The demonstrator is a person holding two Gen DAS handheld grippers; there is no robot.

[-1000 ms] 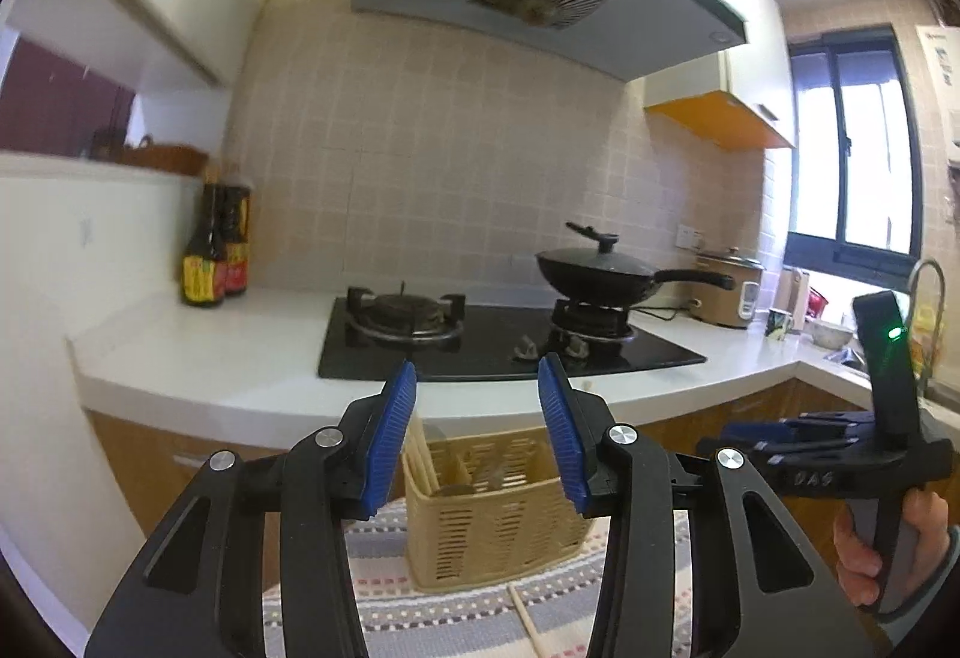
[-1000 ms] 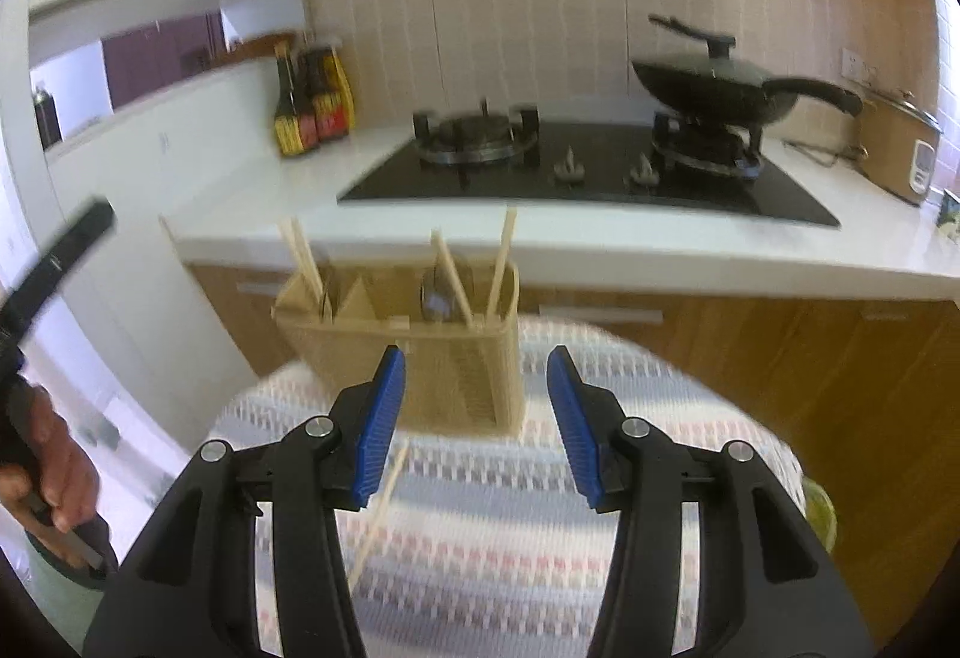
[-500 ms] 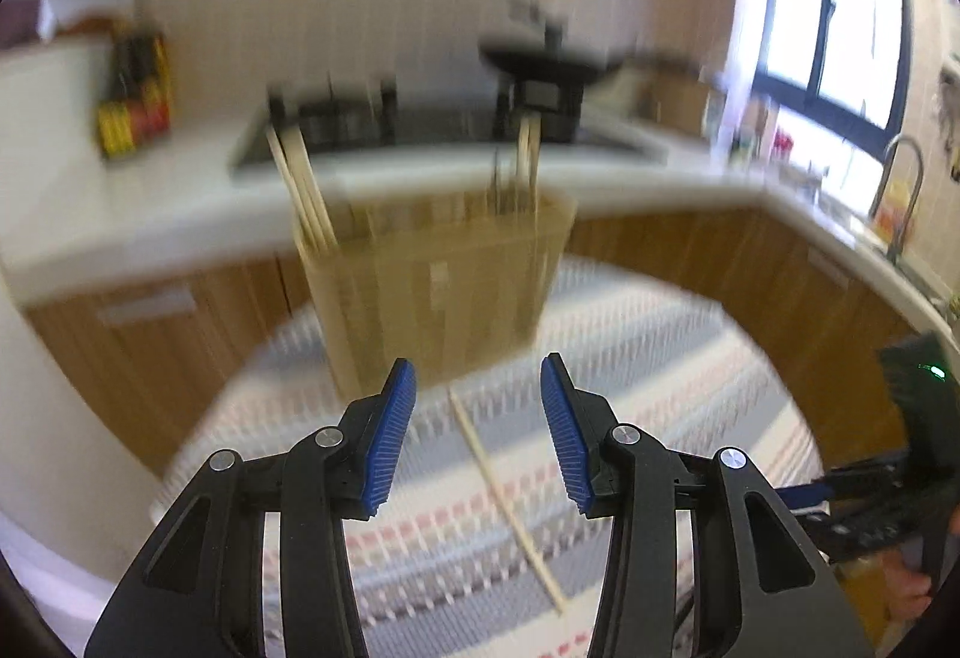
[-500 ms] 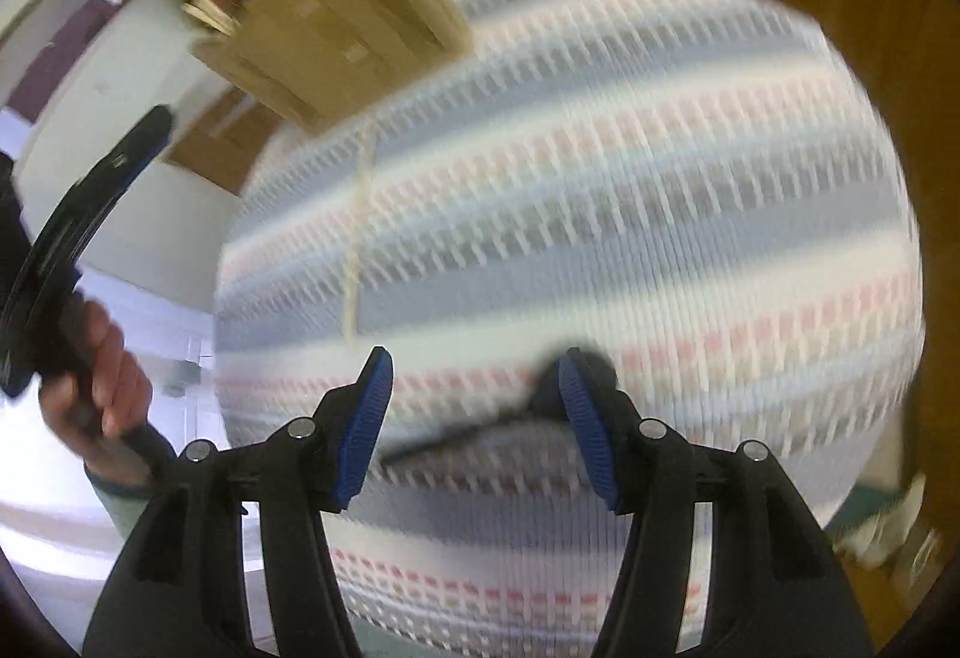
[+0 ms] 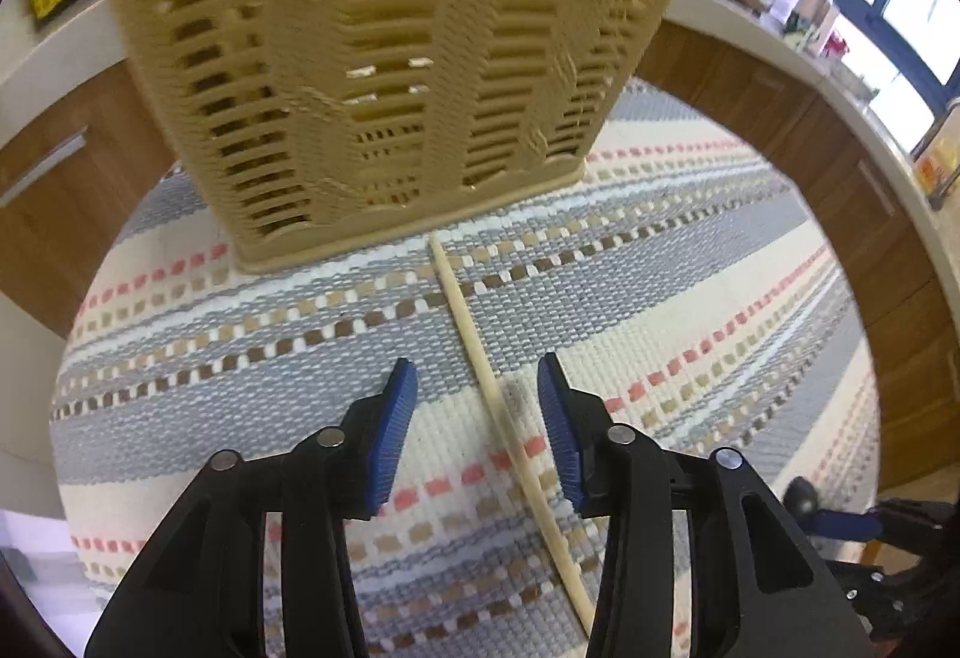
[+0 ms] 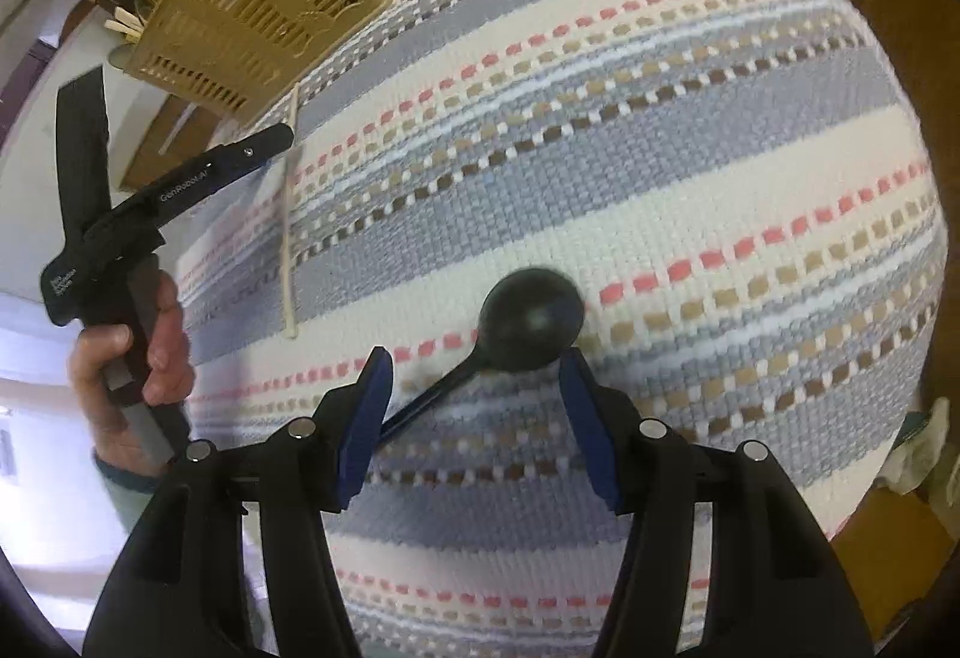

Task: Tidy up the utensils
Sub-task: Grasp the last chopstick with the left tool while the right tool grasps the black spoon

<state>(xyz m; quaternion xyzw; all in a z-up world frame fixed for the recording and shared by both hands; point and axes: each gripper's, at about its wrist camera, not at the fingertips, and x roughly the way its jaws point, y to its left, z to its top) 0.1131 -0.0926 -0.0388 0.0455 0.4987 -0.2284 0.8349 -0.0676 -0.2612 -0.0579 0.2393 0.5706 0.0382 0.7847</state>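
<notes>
Some chopsticks already stand in the basket, but one loose chopstick lies just before it between my left gripper's open, just-narrowing jaws, and my right gripper, open, straddles a black spoon farther off.

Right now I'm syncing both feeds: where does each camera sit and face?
Left wrist: on the left tool, angled down at the chopstick between its open jaws and the basket.
Right wrist: on the right tool, down at the black spoon; the person's hand shows.
Shared: chopstick, basket, striped mat.
</notes>
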